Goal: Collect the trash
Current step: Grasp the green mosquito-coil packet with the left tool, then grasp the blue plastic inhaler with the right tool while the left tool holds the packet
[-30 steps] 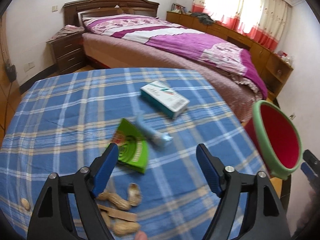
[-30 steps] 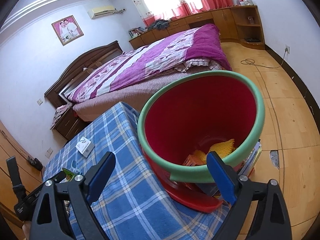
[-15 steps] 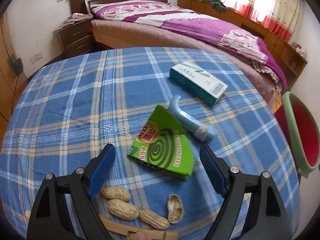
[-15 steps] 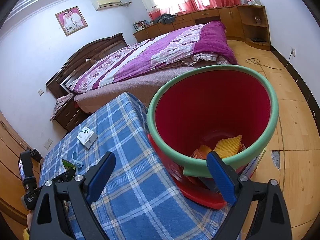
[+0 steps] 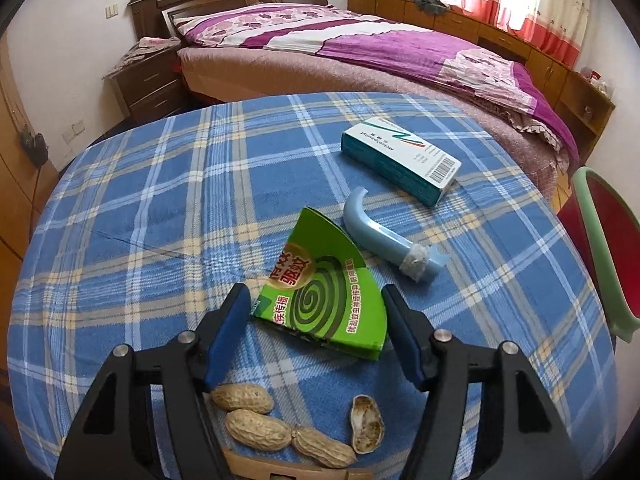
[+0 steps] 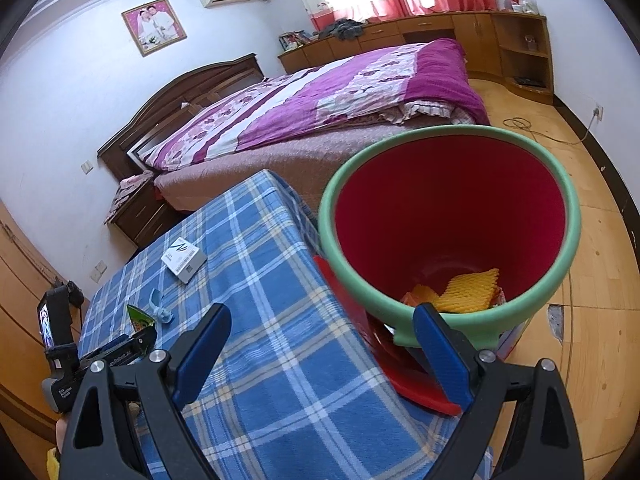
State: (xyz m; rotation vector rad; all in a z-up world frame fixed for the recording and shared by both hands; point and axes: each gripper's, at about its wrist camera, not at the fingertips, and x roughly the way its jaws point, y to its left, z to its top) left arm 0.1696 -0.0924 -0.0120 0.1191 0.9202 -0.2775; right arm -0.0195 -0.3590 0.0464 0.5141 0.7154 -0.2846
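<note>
A green mosquito-coil box [image 5: 320,292] lies flat on the blue plaid tablecloth [image 5: 160,208]. My left gripper [image 5: 316,308] straddles its near edge and its jaws are closing, a blue pad close to each corner of the box; I see no squeeze on the card. Beyond it lie a light-blue plastic piece [image 5: 376,236] and a white-and-teal carton [image 5: 400,160]. The red bin with a green rim [image 6: 440,136] stands at the table's right edge, yellow trash [image 6: 468,292] in its bottom. My right gripper [image 6: 320,344] hovers open and empty before the bin.
Several peanuts [image 5: 256,428], an empty shell [image 5: 366,424] and a wooden strip [image 5: 280,468] lie under the left gripper. A bed [image 5: 360,52] with a purple cover stands beyond the table, a nightstand [image 5: 148,80] at its left. Wooden floor [image 6: 592,280] surrounds the bin.
My left gripper came down and forward to the green box, and its jaws narrowed around the box. The right gripper drifted sideways, so the bin sits further right in its view.
</note>
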